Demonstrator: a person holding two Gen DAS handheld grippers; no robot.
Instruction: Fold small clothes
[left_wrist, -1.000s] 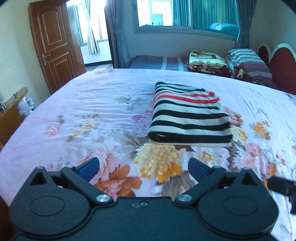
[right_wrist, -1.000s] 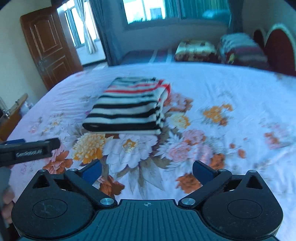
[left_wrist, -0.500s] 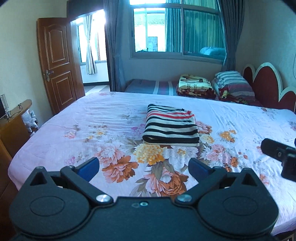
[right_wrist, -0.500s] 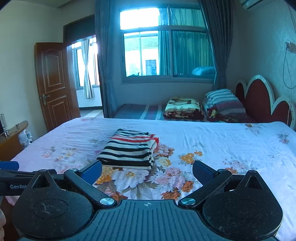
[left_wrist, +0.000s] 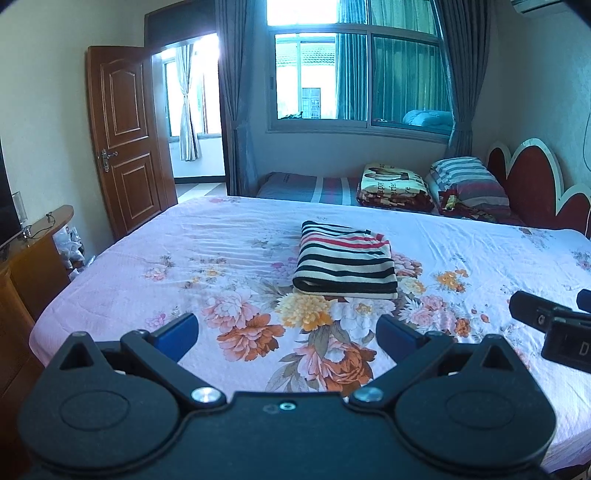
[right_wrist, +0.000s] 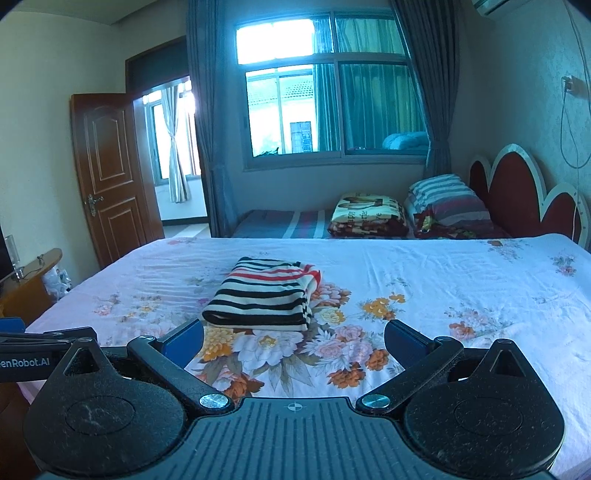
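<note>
A folded garment with black, cream and red stripes (left_wrist: 345, 264) lies flat on the floral pink bed sheet (left_wrist: 184, 266); it also shows in the right wrist view (right_wrist: 264, 295). My left gripper (left_wrist: 288, 330) is open and empty, held back from the bed's near edge, well short of the garment. My right gripper (right_wrist: 293, 338) is open and empty, also held back at the near edge. The right gripper's body shows at the right edge of the left wrist view (left_wrist: 554, 325); the left gripper's body shows at the left edge of the right wrist view (right_wrist: 33, 350).
A second bed with a folded blanket (left_wrist: 395, 186) and striped pillow (left_wrist: 467, 181) stands behind, below the window. A red headboard (left_wrist: 532, 184) is at the right. A wooden door (left_wrist: 125, 136) and a wooden desk (left_wrist: 33, 254) are at the left.
Both grippers have pulled back and risen away from the folded garment, which now looks smaller and farther. Both stay open. The garment has not moved.
</note>
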